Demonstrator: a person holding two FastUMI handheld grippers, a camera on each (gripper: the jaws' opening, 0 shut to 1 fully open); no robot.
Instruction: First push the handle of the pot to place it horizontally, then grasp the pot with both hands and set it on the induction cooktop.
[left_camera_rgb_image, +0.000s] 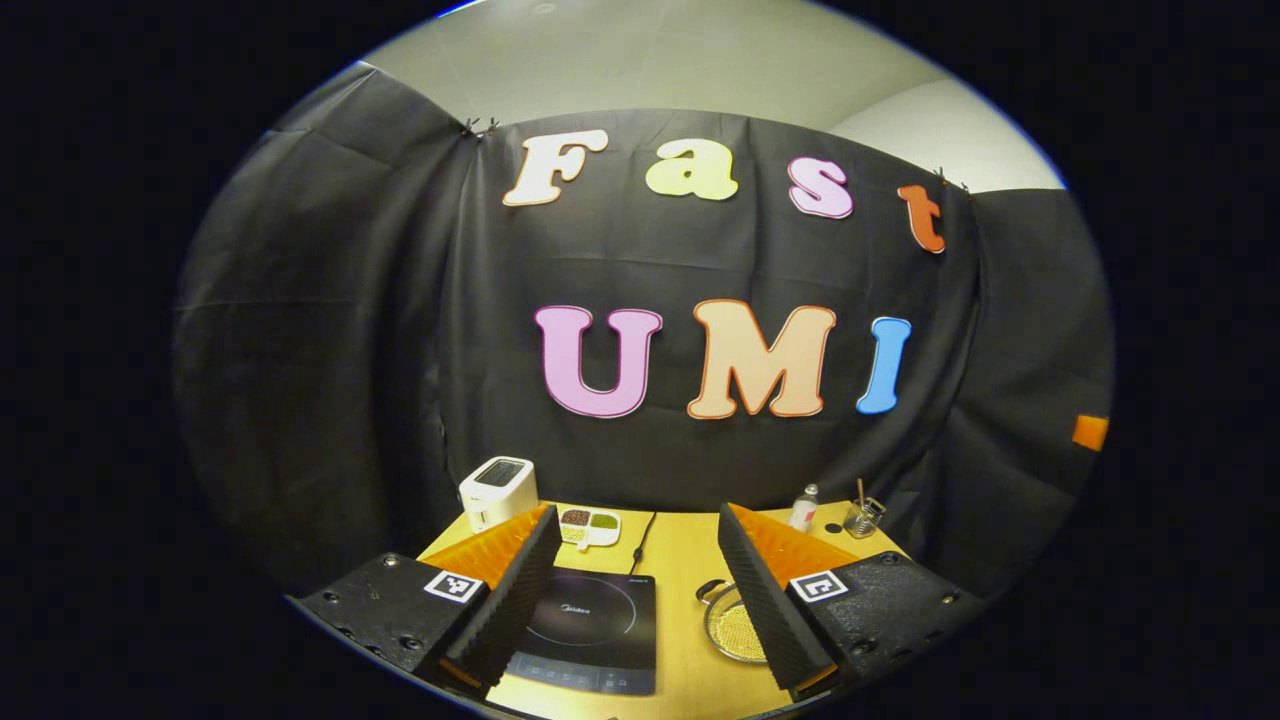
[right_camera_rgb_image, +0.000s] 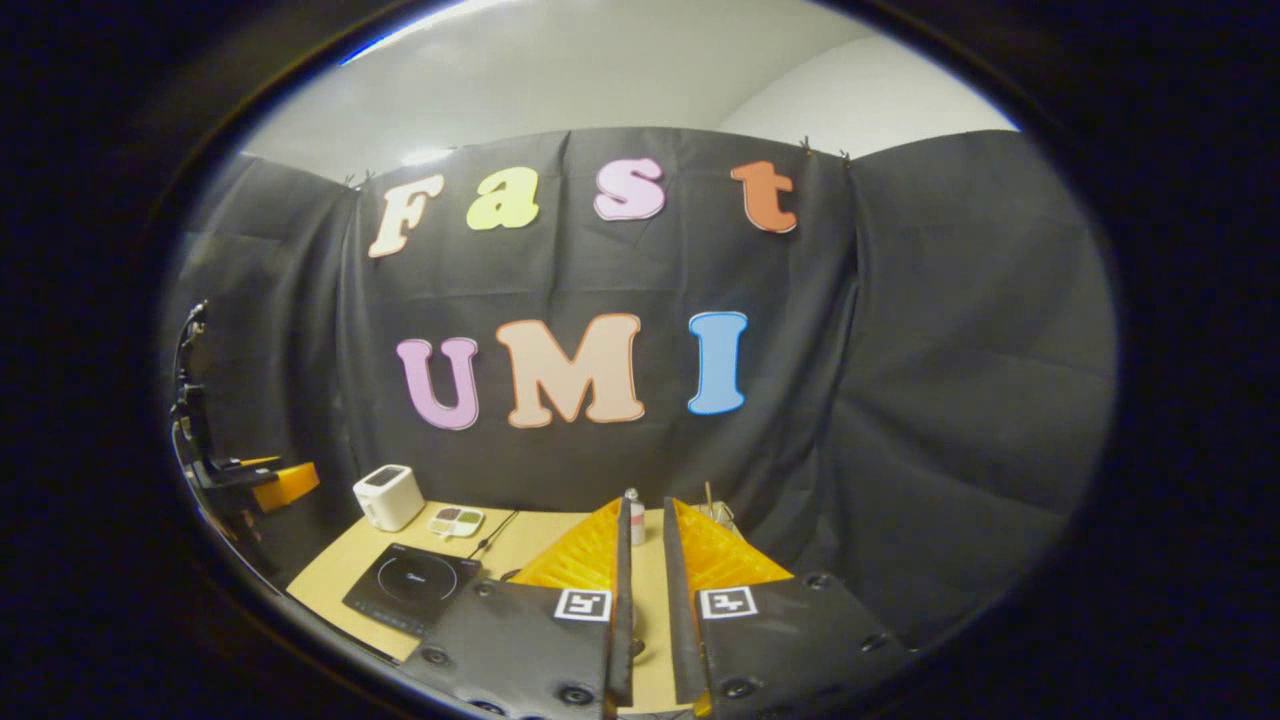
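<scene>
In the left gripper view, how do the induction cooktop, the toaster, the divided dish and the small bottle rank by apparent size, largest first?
1. Induction cooktop, though it also lies nearest the camera.
2. Toaster.
3. Divided dish.
4. Small bottle.
Dish and bottle are close in apparent size, so their order is unsure.

both my cameras hang high and back from the table, facing the booth wall; they share the cooktop and toaster.

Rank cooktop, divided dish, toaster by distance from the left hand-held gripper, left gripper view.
1. Cooktop: between the fingers, nearest on the table.
2. Divided dish: behind the cooktop, mid-table.
3. Toaster: back left corner, slightly beyond the dish.
</scene>
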